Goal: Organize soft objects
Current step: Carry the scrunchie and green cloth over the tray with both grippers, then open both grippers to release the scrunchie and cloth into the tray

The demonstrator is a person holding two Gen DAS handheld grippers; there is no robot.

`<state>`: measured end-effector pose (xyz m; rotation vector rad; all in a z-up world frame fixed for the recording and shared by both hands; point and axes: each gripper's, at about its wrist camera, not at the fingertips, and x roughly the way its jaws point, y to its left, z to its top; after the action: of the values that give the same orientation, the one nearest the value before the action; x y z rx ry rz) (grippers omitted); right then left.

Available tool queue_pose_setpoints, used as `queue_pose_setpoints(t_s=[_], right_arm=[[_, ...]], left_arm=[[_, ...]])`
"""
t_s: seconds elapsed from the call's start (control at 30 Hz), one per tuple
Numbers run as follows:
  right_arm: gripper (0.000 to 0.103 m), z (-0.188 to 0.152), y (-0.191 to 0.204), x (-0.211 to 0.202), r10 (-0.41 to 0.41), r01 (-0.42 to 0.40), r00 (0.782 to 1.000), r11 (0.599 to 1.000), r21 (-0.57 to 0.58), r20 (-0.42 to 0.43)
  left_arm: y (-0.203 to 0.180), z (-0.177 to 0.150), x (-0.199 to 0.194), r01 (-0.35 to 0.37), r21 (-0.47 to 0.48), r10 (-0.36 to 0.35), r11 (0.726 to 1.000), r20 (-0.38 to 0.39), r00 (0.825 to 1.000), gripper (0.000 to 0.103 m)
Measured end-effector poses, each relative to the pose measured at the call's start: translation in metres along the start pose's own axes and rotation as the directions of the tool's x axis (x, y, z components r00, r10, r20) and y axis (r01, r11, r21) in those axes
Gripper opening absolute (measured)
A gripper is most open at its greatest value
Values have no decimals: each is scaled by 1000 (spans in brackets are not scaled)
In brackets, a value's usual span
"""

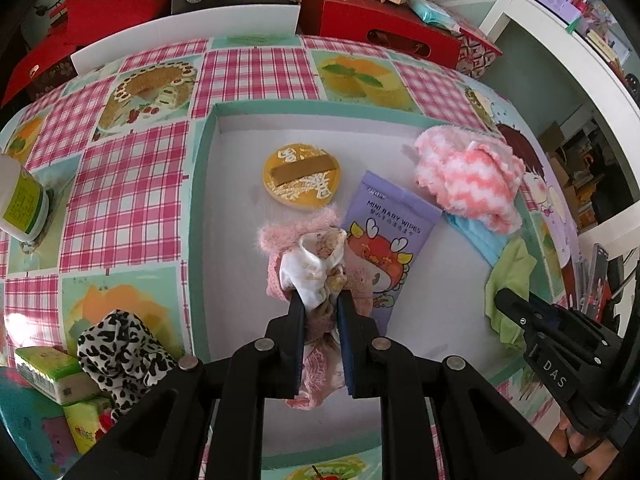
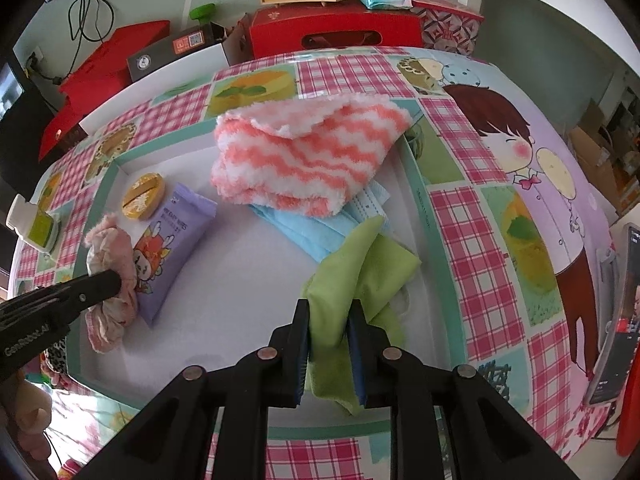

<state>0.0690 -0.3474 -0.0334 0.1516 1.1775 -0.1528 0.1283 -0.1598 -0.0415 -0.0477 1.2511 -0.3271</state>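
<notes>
My left gripper [image 1: 320, 298] is shut on a crumpled pink and white cloth bundle [image 1: 316, 256], low over the white floor of a shallow teal-rimmed box [image 1: 200, 184]. The bundle partly overlaps a purple baby wipes pack [image 1: 384, 240]. My right gripper [image 2: 328, 308] is shut on a green cloth [image 2: 360, 264] over the box's right side; its trailing end rests on a blue face mask [image 2: 304, 228]. A pink and white zigzag towel [image 2: 304, 160] lies folded in the far right corner, over the mask. The left gripper's tip [image 2: 112, 280] shows beside the wipes pack [image 2: 172, 240].
A yellow round disc [image 1: 302, 176] lies inside the box. Left of the box are a leopard-print cloth [image 1: 116, 344], green tissue packs [image 1: 52, 372] and a white bottle [image 1: 20, 200]. Red boxes [image 1: 376, 20] line the table's back edge. A phone [image 2: 612, 320] stands at the right.
</notes>
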Motion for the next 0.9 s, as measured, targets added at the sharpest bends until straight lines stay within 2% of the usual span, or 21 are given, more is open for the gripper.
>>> queue_pose_setpoints(t_s=[0.13, 0.37, 0.47, 0.57, 0.8, 0.9], right_arm=[[21, -1, 1, 4, 1, -1, 1000, 1000, -4, -11], [30, -3, 1, 4, -21, 21, 1000, 1000, -6, -14], [34, -3, 3, 1, -25, 25, 1000, 1000, -14, -6], [44, -3, 3, -4, -33, 33, 999, 999, -17, 9], [46, 0, 1, -19, -48, 49, 996, 999, -12, 72], [53, 2, 1, -29, -51, 53, 992, 999, -13, 113]], left_arm=[[0, -1, 4, -7, -3, 6, 1000, -6, 1000, 20], [0, 1, 1, -26, -2, 26, 1000, 0, 1000, 43], [1, 2, -4, -25, 8, 25, 1000, 11, 1000, 45], [0, 3, -9, -19, 15, 19, 1000, 21, 1000, 45], [-1, 5, -25, -25, 15, 24, 1000, 69, 997, 46], [1, 5, -36, -20, 12, 19, 1000, 103, 995, 53]])
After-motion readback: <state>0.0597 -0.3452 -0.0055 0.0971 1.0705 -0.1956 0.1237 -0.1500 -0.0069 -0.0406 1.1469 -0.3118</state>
